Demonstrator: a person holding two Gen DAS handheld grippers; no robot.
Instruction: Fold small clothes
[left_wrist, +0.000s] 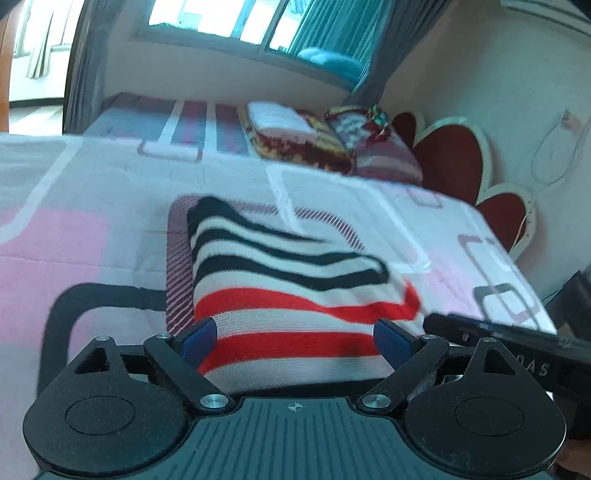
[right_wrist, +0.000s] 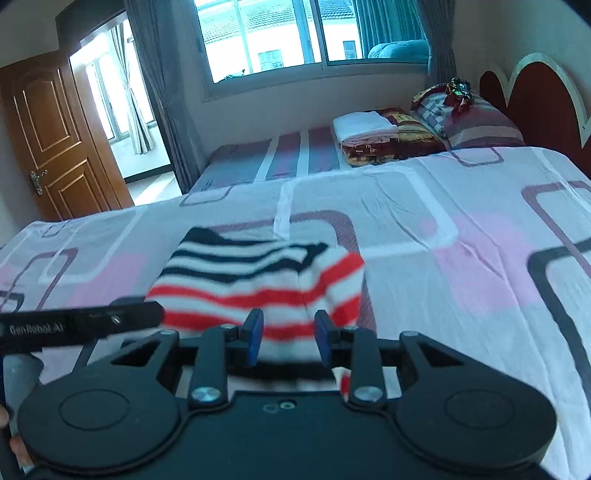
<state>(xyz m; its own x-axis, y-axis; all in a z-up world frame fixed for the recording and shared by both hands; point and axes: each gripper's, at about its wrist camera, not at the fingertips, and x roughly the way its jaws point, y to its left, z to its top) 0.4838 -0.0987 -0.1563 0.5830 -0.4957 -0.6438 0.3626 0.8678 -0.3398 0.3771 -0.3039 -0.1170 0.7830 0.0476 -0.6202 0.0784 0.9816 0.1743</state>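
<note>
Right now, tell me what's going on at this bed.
A person is folding a small striped knit garment on the bed's pink patterned sheet, with a handheld gripper in each hand. The left gripper stands wide open around the garment's near edge, its pads clear of the cloth. The right gripper is narrower, with cloth between its blue pads; whether it pinches is unclear. Folded laundry sits near the pillows.

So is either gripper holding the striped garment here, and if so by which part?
Neither. The left gripper and right gripper both stand open over the striped garment's near red-striped edge, fingers not pressing it.
</note>
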